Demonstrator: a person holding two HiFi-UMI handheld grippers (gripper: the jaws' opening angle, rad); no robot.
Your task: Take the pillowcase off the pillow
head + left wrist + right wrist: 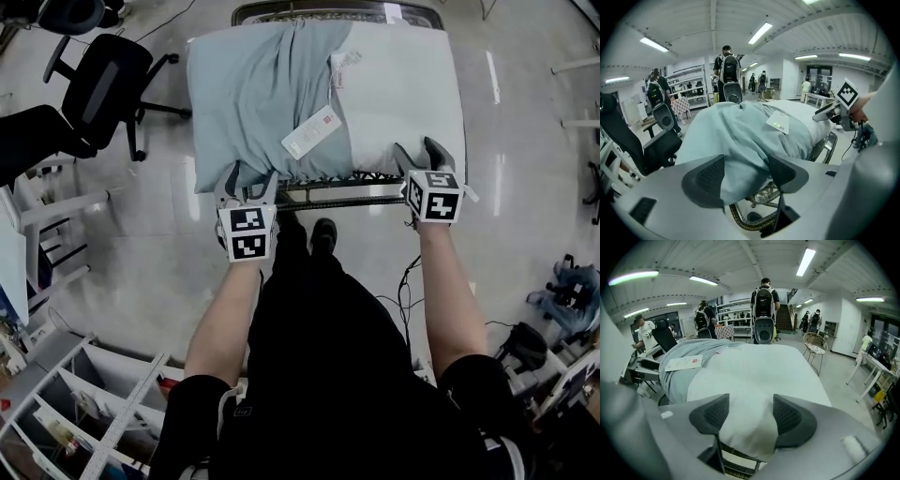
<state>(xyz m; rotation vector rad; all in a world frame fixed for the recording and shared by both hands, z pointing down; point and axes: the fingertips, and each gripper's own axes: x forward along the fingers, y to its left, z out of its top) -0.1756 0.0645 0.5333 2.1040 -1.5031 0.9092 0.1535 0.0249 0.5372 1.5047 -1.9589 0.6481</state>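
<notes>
Pale blue cloth still covers the left half of the pillow (403, 94), which lies at 12 o'clock in the head view on a wire rack (328, 192). The pillowcase (253, 103) is bunched from the pillow's 9 o'clock edge to about its middle, leaving the right half bare and white. A white label (311, 131) lies on the cloth near the centre.

The left claw (249, 186) sits at the pillow's 7 o'clock corner. Its jaws stand wide apart and a fold of the pillowcase hangs between the pads without being pinched. The right claw (419, 157) is at the 5 o'clock corner, where its jaws clasp the bare white corner and the stuffing fills the gap from pad to pad.

The person stands at 6 o'clock with both arms stretched toward the rack. A black office chair (103, 84) stands on the shiny floor at 10 o'clock. In both gripper views, people with backpacks stand in the hall beyond the rack.
</notes>
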